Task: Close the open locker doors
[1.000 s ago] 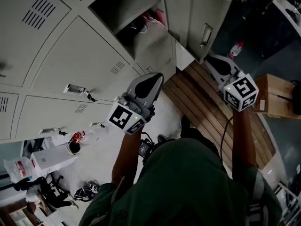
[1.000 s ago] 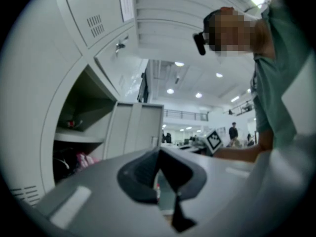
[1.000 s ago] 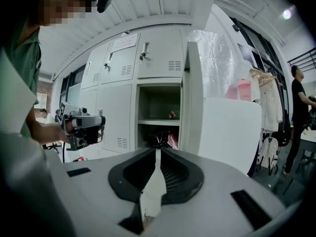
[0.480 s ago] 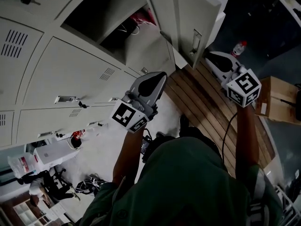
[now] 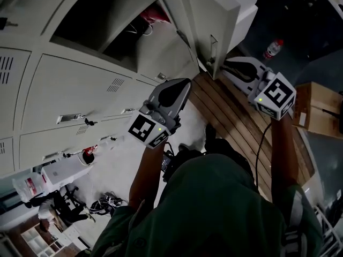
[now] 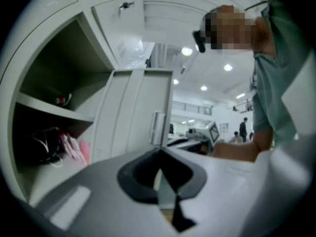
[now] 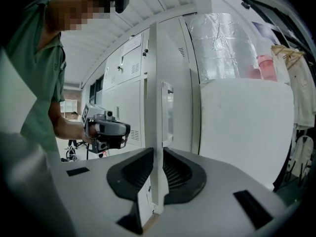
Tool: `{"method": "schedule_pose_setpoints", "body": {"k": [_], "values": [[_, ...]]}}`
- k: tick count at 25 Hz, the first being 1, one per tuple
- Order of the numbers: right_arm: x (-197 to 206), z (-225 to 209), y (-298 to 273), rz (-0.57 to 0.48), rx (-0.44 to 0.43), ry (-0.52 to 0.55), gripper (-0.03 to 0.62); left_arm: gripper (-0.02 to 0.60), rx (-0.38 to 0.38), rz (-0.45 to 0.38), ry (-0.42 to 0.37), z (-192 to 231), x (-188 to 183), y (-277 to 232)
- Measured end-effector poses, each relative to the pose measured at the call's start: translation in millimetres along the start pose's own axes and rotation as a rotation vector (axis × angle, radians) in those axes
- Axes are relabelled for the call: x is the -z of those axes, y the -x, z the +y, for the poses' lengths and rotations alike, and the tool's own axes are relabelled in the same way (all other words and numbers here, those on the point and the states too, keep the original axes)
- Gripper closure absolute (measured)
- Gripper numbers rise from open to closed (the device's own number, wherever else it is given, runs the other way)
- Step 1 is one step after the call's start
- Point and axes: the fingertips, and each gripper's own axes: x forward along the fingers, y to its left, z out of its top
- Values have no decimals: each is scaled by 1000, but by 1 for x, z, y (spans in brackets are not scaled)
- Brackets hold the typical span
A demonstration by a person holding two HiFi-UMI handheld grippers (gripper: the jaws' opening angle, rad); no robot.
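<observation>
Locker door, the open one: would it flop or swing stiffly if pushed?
The locker door looks like painted sheet metal: probably stiff, fairly light. Clamped edge-on in the right tool, it should likely swing, not bend.

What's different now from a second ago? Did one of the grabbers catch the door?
Yes. The right gripper moved left, up to the open locker door. Its jaws are now closed on the door's edge, whereas before it hung clear of the door. The left gripper stayed about where it was, shut and empty. The door is still open.
</observation>
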Motion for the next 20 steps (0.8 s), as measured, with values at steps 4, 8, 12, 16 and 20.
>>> {"method": "schedule_pose_setpoints", "body": {"k": [4, 8, 12, 16, 20], "values": [[-4, 17, -14, -10, -55, 4, 540, 577, -25, 1, -16, 6, 0, 6], [-8, 39, -35, -9, -111, 13, 540, 577, -67, -8, -20, 15, -2, 25], [-15, 64, -63, 4, -169, 18, 540, 577, -112, -21, -7, 29, -2, 53], [-25, 84, -97, 9, -209, 29, 540, 577, -142, -41, 3, 49, -5, 80], [-32, 97, -132, 23, -225, 30, 540, 577, -160, -54, 1, 71, -10, 105]]}}
